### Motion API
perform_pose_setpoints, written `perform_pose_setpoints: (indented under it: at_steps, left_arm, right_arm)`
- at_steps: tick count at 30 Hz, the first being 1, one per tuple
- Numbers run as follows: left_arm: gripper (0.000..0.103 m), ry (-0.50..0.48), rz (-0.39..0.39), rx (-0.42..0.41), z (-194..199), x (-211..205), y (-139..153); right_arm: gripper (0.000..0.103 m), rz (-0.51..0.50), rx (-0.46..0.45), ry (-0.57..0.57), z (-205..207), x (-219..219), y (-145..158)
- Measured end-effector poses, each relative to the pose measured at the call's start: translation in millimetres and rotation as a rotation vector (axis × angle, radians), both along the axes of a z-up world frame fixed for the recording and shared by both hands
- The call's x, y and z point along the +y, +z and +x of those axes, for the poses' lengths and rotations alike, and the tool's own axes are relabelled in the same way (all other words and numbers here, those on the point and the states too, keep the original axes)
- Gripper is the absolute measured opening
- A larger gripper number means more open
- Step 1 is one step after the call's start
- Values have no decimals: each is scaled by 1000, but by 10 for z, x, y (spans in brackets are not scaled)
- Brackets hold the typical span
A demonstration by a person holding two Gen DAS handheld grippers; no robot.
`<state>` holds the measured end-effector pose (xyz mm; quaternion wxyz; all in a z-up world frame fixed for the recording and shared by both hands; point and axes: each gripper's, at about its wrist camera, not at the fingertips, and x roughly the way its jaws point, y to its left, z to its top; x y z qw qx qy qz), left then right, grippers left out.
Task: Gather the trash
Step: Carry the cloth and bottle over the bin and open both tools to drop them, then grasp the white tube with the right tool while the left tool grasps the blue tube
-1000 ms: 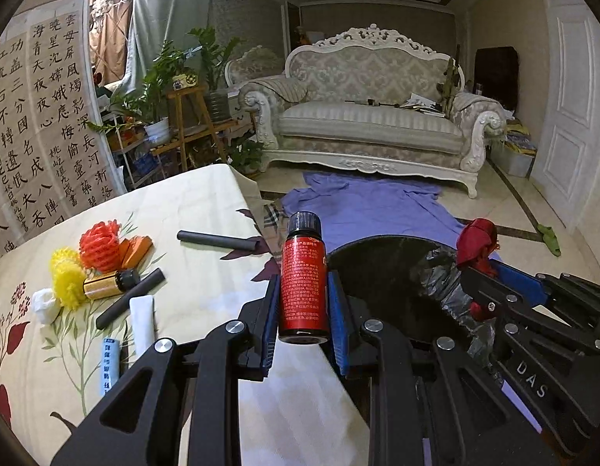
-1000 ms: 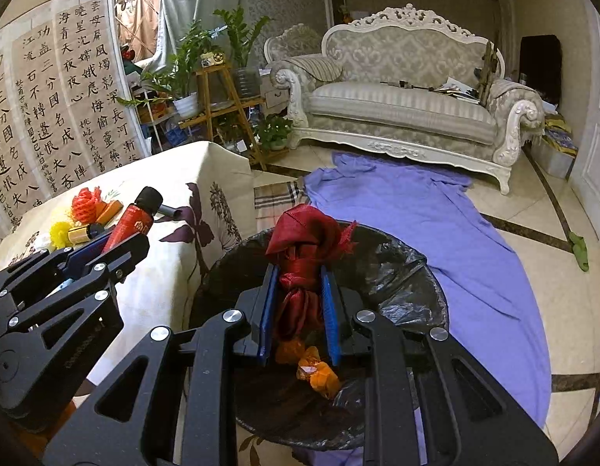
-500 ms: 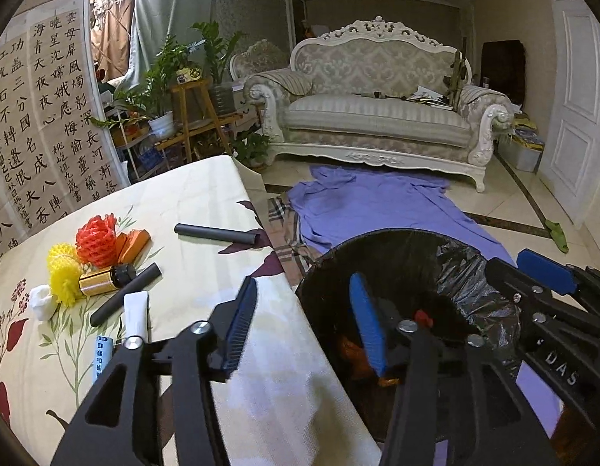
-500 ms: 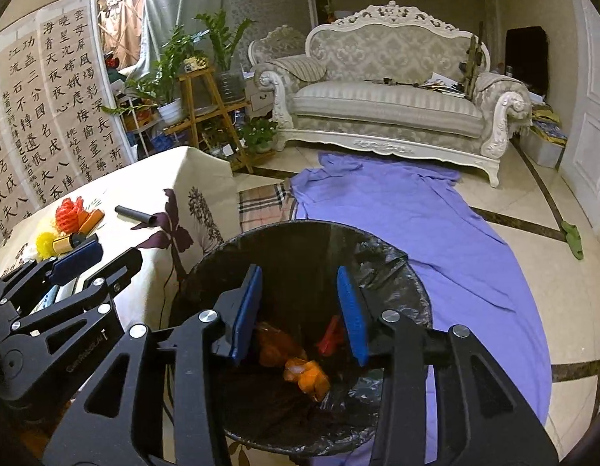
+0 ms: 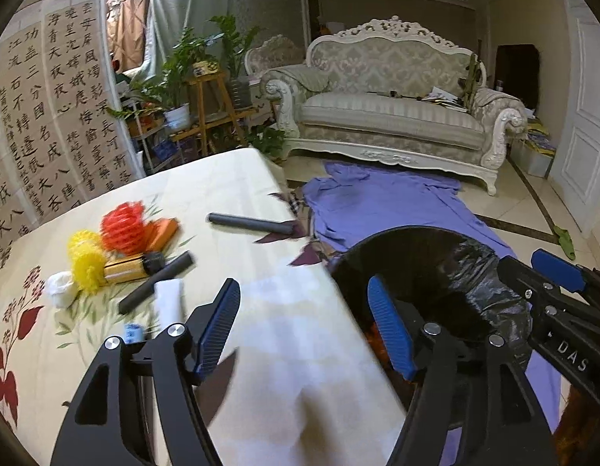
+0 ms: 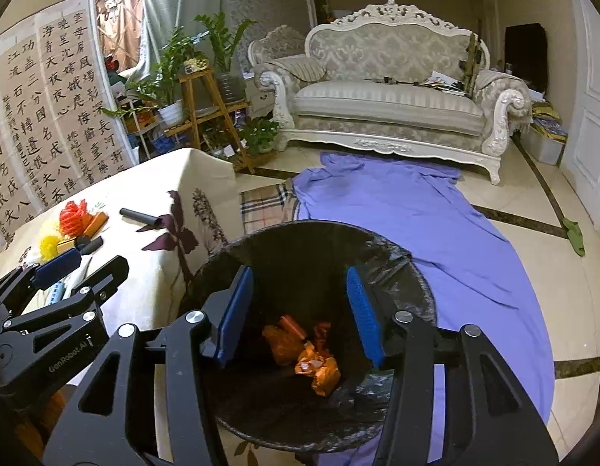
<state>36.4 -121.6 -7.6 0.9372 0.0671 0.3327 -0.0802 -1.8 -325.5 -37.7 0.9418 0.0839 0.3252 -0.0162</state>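
Observation:
A black-lined trash bin (image 6: 401, 268) stands on the floor beside the table; orange and red wrappers (image 6: 304, 349) lie at its bottom. My right gripper (image 6: 298, 310) is open and empty over the bin. My left gripper (image 5: 304, 330) is open and empty over the table edge, next to the bin (image 5: 436, 256). On the table lie a red foam net (image 5: 121, 229), a yellow foam net (image 5: 86, 260), a gold bottle (image 5: 129, 268), two black tubes (image 5: 249, 223), a white tube (image 5: 168, 299) and a white wad (image 5: 61, 291).
The table (image 5: 300, 369) has a cream floral cloth. A purple sheet (image 6: 416, 213) covers the floor in front of a white sofa (image 6: 389, 108). Plants on a wooden stand (image 6: 199, 89) and a calligraphy screen (image 6: 35, 116) are at the left.
Both grippers opened. The red bottle left my left gripper and the red wrapper left my right gripper; both grippers are empty, and more trash lies in the bin. My left gripper shifted left toward the table.

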Motion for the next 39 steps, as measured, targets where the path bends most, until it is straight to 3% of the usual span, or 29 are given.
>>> perform_pose_setpoints:
  at_steps: [22,35,37,39]
  left_arm:
    - [67,313,6,61,-156,1643,-71]
    - [67,430,-25,92,-268,2360,-162]
    - [67,433,-32,95,-274,2387,-165]
    - [67,430,-37,97,-281,2393,-172]
  right_arm:
    - [49,-4,22,312,197,1430,136]
    - [49,-51,133,449,506,2205,-5]
    - [44,-72,150,453,543,2279,-38]
    - [32,-85,179,460,576,2325,-91]
